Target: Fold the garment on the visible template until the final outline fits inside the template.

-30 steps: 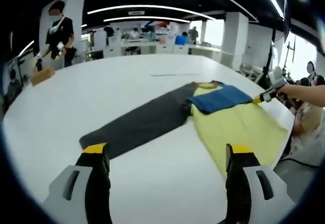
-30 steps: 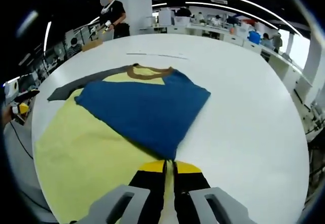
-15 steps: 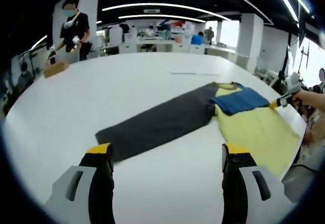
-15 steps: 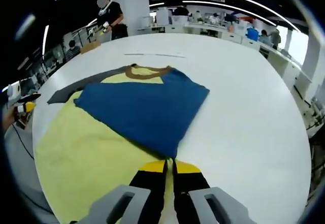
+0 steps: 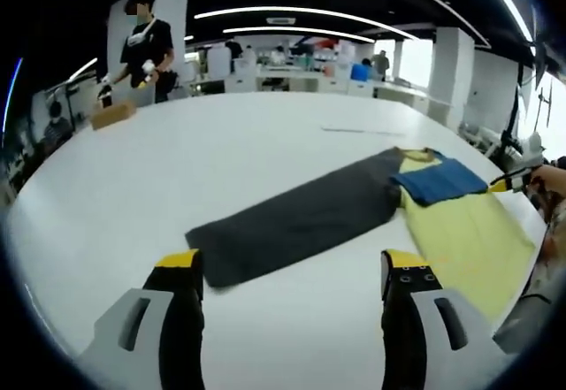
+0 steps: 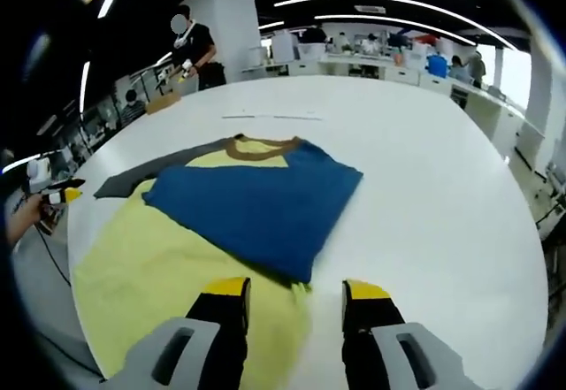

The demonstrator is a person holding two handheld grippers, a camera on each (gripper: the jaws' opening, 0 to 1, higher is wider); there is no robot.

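**On a white table, a soft tee awaits its next fold**

Across the left gripper view, the left gripper (image 5: 287, 271) hangs released above the white table (image 5: 177, 160), near the dark grey template (image 5: 301, 222); the yellow-and-blue T-shirt (image 5: 460, 222) lies flat beside it. From the right gripper view, the right gripper (image 6: 292, 297) stands unclenched over the blue folded sleeve (image 6: 261, 204). Light, limp knit likely drapes; hem corners look the best hold.

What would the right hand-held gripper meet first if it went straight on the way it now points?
Probably the blue sleeve's near corner, lying on the yellow shirt just ahead of the open right hand-held gripper; depth is uncertain.
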